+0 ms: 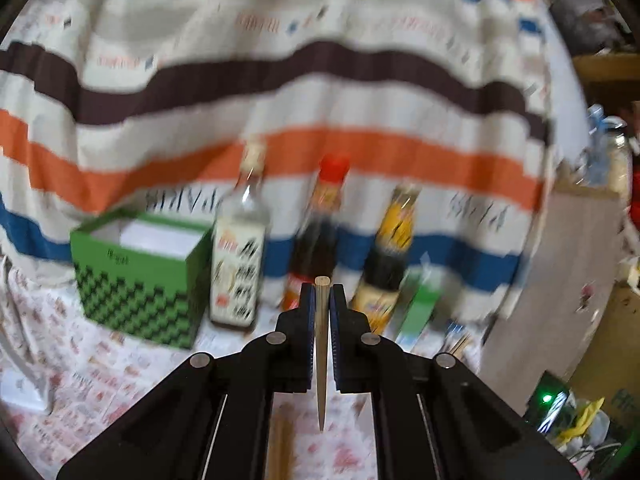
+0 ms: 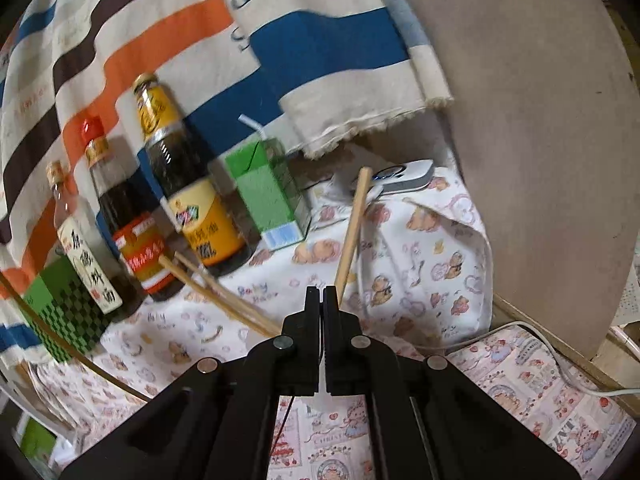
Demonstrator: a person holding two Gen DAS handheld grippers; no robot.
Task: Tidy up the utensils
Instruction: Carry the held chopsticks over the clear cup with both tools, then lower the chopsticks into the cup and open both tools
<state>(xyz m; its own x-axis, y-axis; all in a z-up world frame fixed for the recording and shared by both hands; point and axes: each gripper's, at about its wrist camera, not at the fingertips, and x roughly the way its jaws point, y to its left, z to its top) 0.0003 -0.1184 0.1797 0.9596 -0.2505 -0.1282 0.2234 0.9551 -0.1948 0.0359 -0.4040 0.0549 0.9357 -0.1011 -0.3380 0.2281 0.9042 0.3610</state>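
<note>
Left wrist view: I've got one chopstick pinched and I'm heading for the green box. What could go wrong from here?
1. The chopstick sits thin between the left gripper fingers, held by a narrow pinch; it may pivot or slip.
2. The clear bottle stands right beside the green box; a swing could topple it.
3. This view is blurred, so aiming at the opening may be off.

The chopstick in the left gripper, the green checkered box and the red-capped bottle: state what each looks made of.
Chopstick: pale, matte, bare-looking wood or bamboo, tapering to a point; no gloss or paint.
Green checkered box: printed cardboard by its sharp folded edges, thin walls and white inside.
Red-capped bottle: clear body showing dark liquid, glass or plastic, blur leaves that open; cap looks plastic.
</note>
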